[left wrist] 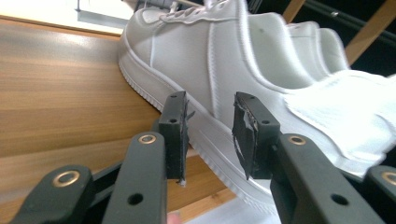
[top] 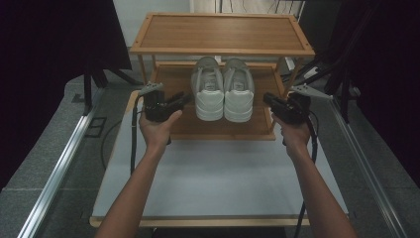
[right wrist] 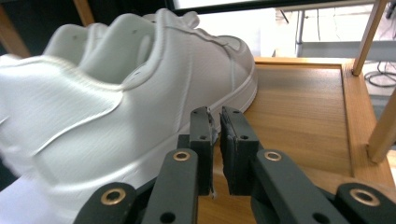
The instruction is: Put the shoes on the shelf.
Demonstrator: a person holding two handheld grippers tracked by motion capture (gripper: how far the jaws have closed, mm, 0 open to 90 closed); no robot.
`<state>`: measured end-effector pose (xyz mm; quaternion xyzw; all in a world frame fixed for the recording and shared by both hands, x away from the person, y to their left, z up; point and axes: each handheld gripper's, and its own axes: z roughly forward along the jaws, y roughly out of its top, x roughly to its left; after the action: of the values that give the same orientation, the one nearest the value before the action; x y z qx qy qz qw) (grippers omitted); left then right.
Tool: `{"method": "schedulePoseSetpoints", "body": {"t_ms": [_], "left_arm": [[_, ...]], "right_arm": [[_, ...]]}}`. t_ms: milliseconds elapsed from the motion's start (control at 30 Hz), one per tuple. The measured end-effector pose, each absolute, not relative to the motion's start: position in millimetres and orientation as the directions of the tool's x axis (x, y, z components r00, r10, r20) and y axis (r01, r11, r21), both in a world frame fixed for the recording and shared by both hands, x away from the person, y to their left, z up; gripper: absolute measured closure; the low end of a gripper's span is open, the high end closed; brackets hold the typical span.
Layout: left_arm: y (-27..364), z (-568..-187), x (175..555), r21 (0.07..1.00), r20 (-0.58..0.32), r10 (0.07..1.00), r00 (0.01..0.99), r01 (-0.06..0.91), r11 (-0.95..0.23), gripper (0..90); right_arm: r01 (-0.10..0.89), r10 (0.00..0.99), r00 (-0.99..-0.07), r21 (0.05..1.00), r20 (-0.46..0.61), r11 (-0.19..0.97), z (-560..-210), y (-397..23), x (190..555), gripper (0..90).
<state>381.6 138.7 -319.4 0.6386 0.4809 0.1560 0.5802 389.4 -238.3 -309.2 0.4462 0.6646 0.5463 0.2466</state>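
Observation:
Two white sneakers stand side by side, toes away from me, on the lower shelf [top: 173, 82] of a wooden rack: the left sneaker [top: 208, 91] and the right sneaker [top: 238, 91]. My left gripper [top: 174, 101] hovers just left of the pair, and its jaws point at the left sneaker's side [left wrist: 210, 56]. This gripper [left wrist: 210, 105] is open, with nothing between its pads. My right gripper [top: 270, 99] sits just right of the pair, beside the right sneaker [right wrist: 140, 93]. This gripper [right wrist: 215, 114] is open by a narrow slit and holds nothing.
The rack's top shelf [top: 220, 32] overhangs the sneakers, and its wooden posts [right wrist: 369, 35] stand at the corners. The rack rests at the far end of a pale table [top: 223, 173]. Metal rails [top: 64, 158] run along both sides, and dark curtains hang beyond them.

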Motion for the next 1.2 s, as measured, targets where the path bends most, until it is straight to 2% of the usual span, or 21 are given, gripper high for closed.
{"method": "schedulePoseSetpoints", "body": {"t_ms": [267, 567, 967, 1200], "left_arm": [[145, -326, 347, 0.907, -0.364, 0.754, 0.547, 0.391, 0.155, 59.8], [160, -351, 308, 0.918, -0.344, 0.743, 0.574, 0.370, 0.139, 58.7], [179, -399, 275, 0.898, -0.367, 0.713, 0.597, 0.427, 0.105, 51.5], [182, -411, 266, 0.895, -0.351, 0.708, 0.612, 0.442, 0.061, 46.9]], "right_arm": [[0.264, 0.820, -0.555, 0.964, 0.140, 0.015, -314, -252, 357, 81.2], [0.248, 0.795, -0.590, 0.969, 0.137, 0.016, -347, -268, 319, 78.0], [0.258, 0.786, -0.601, 0.966, 0.143, 0.022, -390, -287, 277, 67.3], [0.297, 0.790, -0.594, 0.954, 0.151, 0.041, -409, -289, 271, 63.2]]}}
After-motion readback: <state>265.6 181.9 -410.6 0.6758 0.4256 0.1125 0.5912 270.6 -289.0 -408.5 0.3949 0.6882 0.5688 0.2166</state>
